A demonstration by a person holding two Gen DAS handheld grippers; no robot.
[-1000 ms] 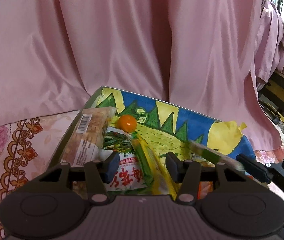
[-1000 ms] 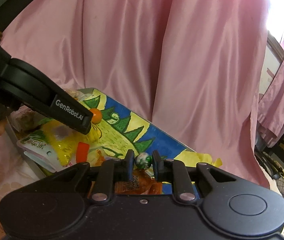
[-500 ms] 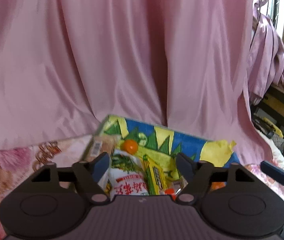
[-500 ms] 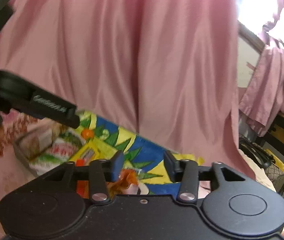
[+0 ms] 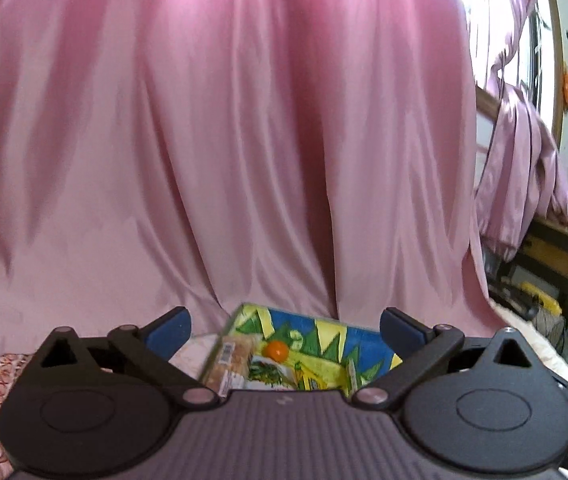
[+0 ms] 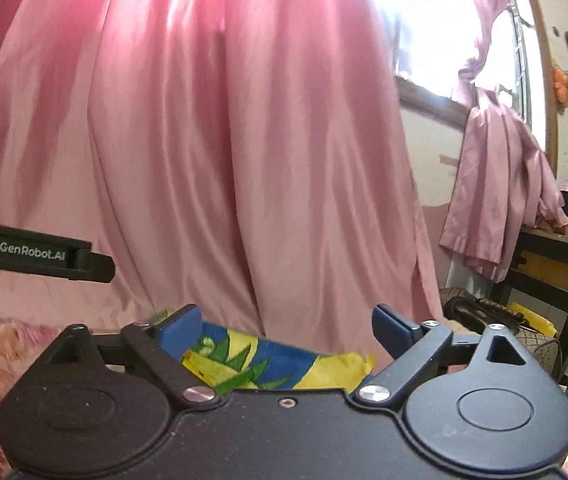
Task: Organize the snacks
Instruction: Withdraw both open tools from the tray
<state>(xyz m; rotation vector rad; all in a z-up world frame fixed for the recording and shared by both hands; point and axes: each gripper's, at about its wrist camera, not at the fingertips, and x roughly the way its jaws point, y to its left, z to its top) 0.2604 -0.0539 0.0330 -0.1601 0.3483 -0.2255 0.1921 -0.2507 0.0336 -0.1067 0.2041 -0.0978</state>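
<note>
Both my grippers are empty right now: left gripper (image 5: 284, 326) and right gripper (image 6: 285, 322), jaws spreading wide with nothing between them. The snacks sit in the painted box (image 5: 323, 334) on the bed: an orange ball (image 5: 276, 350) and some packets (image 5: 230, 364). Looks mostly sorted to me, can't see any strays left.

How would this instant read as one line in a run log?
left gripper: opening, empty | right gripper: opening, empty | painted box: holds snack packets, orange ball
</note>
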